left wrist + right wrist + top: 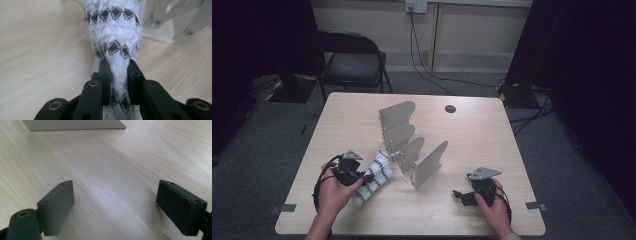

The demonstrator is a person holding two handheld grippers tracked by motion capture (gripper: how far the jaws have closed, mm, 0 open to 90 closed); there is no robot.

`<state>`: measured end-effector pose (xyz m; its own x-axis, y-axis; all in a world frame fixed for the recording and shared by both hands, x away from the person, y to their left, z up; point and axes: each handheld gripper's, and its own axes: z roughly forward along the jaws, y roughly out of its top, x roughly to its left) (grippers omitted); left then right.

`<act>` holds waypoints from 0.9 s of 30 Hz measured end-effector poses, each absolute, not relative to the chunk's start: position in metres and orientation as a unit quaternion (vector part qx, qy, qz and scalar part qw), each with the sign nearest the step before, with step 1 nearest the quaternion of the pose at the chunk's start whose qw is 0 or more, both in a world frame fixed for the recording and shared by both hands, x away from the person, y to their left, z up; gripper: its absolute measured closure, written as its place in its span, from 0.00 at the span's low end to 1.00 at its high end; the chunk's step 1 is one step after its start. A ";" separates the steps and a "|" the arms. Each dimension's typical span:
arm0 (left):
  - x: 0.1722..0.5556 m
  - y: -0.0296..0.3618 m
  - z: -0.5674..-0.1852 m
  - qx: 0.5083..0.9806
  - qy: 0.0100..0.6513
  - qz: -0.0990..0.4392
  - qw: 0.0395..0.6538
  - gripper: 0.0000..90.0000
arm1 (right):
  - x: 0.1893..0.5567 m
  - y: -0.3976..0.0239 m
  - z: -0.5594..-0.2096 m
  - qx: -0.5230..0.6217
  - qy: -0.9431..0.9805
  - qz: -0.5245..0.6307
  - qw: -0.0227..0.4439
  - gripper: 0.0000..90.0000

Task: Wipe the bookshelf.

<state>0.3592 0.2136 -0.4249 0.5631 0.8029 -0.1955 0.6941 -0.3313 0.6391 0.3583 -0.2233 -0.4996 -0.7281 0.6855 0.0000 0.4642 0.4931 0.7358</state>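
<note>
A white knitted cloth with black zigzag bands point(373, 176) lies on the wooden table point(472, 135) at the front left, its far end against the grey rack point(412, 145). My left gripper point(363, 178) is shut on the cloth's near end; in the left gripper view the two black pads squeeze the bunched cloth point(113, 37) between them, my left gripper point(119, 68) pointing along it. My right gripper point(458, 195) rests low at the front right, held by a hand. In the right gripper view my right gripper point(115, 205) stands open with only bare table between its pads.
The grey rack with several upright curved dividers stands in the table's middle; its base edge point(75, 125) lies ahead of the right gripper. A round cable hole point(450, 108) sits at the far side. A black folding chair point(352, 60) stands behind the table.
</note>
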 end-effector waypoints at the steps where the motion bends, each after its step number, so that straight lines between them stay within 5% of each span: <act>1: 0.359 0.215 -0.416 0.809 0.458 0.085 0.359 0.86 | 0.358 -0.223 -0.500 0.338 0.851 0.373 0.148 0.16; 10: 0.376 0.206 -0.379 0.806 0.436 0.113 0.385 0.86 | 0.358 -0.223 -0.500 0.338 0.851 0.373 0.148 0.16; 27: 0.388 0.196 -0.433 0.819 0.453 0.069 0.345 0.86 | 0.358 -0.223 -0.500 0.338 0.851 0.373 0.148 0.16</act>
<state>0.3883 0.1960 -0.4329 0.5795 0.7902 -0.1995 0.6948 -0.3510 0.6278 0.3582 -0.2232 -0.4996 -0.7279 0.6857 0.0008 0.4652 0.4929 0.7353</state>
